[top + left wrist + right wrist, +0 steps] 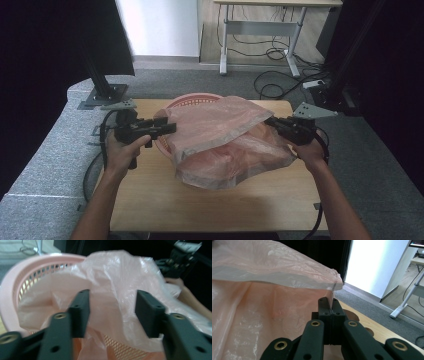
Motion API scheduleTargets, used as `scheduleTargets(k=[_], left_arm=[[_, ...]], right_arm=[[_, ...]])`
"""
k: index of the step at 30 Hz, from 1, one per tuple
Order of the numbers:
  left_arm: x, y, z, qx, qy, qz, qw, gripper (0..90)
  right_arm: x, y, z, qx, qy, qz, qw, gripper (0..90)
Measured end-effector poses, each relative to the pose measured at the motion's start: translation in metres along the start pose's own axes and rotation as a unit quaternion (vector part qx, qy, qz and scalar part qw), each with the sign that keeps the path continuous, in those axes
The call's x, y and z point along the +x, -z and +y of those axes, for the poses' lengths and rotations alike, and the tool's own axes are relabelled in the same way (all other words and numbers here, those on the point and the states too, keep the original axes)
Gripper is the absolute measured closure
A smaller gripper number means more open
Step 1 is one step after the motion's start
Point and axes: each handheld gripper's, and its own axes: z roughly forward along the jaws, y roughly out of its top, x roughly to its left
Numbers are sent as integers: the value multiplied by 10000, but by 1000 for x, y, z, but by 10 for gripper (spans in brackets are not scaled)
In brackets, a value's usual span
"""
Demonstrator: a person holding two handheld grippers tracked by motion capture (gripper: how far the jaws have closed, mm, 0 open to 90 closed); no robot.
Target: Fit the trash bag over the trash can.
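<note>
**Pink bag draped over the basket, one edge pinched, the other let go**

Nearest the camera in the high view, the person's two forearms come up from the bottom edge onto the wooden table (pixel 150 200), whose front half lies bare. The left hand (pixel 122 152) holds the left gripper (pixel 167 127) level, pointing toward the middle of the table. In the left gripper view its jaws stand apart, with the plastic lying between and behind them but not pressed by either pad: this gripper is released.

On the other side, the right hand (pixel 310 150) holds the right gripper (pixel 272 121) against the far right edge of the thin pink plastic bag (pixel 225 140). In the right gripper view its jaws are pressed together, clenched on a fold of the bag's edge (pixel 332 290), which rises straight up out of them.

The bag itself sits at the middle of the table, crumpled and translucent, spread over and spilling out of the pink mesh basket (pixel 192 100). The basket's rim shows behind the bag at its far left.

Beyond the table lie grey carpet, a white desk frame (pixel 260 35) and loose cables (pixel 270 82) on the floor.
</note>
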Motion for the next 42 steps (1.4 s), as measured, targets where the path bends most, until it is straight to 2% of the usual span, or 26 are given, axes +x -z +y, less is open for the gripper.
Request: scheduleTargets(k=[1, 3, 4, 5, 6, 10, 15, 22, 30, 31, 33, 34, 36, 39, 41, 42], left_arm=[[0, -2, -1, 55, -4, 4, 10000, 563], [1, -5, -1, 245, -7, -85, 9997, 742], [2, -5, -1, 261, -20, -86, 9996, 826], [2, -5, -1, 256, -41, -79, 9996, 882], [4, -4, -1, 232, -37, -99, 9997, 897], [9, 2, 3, 163, -101, 108, 9998, 899], [20, 10, 8, 36, -6, 115, 9999, 900], [31, 15, 7, -36, 88, 294, 9995, 900], [46, 22, 6, -99, 142, 679, 9975, 900], [47, 22, 6, -86, 146, 716, 9973, 900], [51, 21, 5, -84, 165, 787, 9967, 900], [52, 21, 4, -90, 176, 823, 9964, 900], [54, 19, 3, -78, 187, 865, 9960, 900], [57, 16, 3, -47, 152, 1003, 9948, 900], [60, 12, 3, 28, 113, 1166, 9931, 900], [63, 10, 3, 23, 160, 1162, 9931, 900]], right_arm=[[0, 0, 0, -9, -11, 6, 10000, 892], [0, -1, 0, -49, -40, 41, 10000, 893], [0, -1, 1, -56, -42, 42, 10000, 892], [-1, -2, 1, -47, -42, 40, 10000, 892], [-1, -4, 1, -44, -55, 27, 10000, 892], [-4, -10, 4, -46, -110, 9, 9999, 892], [-6, -16, 9, -75, -154, 55, 9998, 892], [-7, -21, 18, -202, -272, 200, 9992, 871], [-6, -46, 23, -83, -178, 197, 9996, 888], [-7, -54, 22, 3, -150, 136, 9998, 888], [-7, -58, 20, 48, -158, 117, 9998, 885], [-9, -66, 17, 123, -191, 73, 9997, 883], [-10, -70, 15, 158, -210, 39, 9996, 883], [-14, -79, 10, 150, -335, 34, 9993, 883], [-18, -85, 5, 98, -415, 87, 9991, 884], [-19, -88, 2, 72, -468, 122, 9988, 884]])
